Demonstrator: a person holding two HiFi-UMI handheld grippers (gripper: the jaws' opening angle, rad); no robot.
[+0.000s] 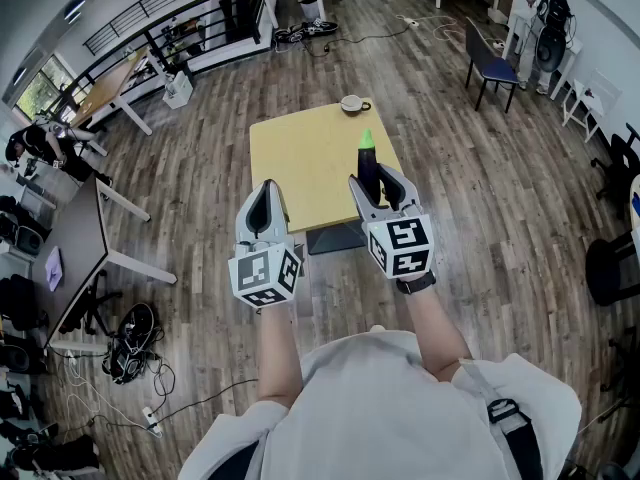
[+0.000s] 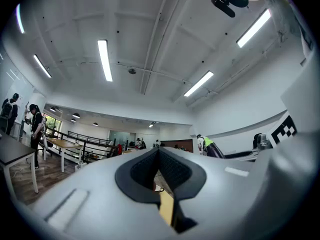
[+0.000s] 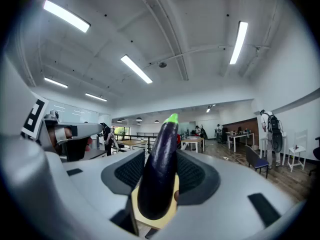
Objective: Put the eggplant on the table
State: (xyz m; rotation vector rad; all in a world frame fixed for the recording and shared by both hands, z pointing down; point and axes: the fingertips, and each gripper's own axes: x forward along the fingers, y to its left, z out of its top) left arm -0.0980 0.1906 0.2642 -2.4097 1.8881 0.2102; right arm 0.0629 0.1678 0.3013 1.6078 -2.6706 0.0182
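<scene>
the step in hand looks like the carry and set-down: the right hand-held gripper (image 1: pixel 373 178) pinches the eggplant (image 3: pixel 159 164) between its pads, low on the dark body, with the green tip poking out ahead of the jaws. to do it well, bring the eggplant over a bare part of the yellow bench (image 1: pixel 300 158), away from the cup (image 1: pixel 352 104) at the far edge. lower it until the underside rests on the top before the jaws spread — released in the air, a rounded thing like this would likely roll, perhaps off the edge. laying it on its side rather than on end should help it settle.

in the head view the eggplant sits inside the right hand-held gripper, in line with the near right part of the bench and, as far as i can judge, up in the air, not touching it. the left hand-held gripper (image 1: pixel 268 193) hangs beside it to the left, pads pressed together on nothing, clear of the eggplant — no part for it here.
</scene>
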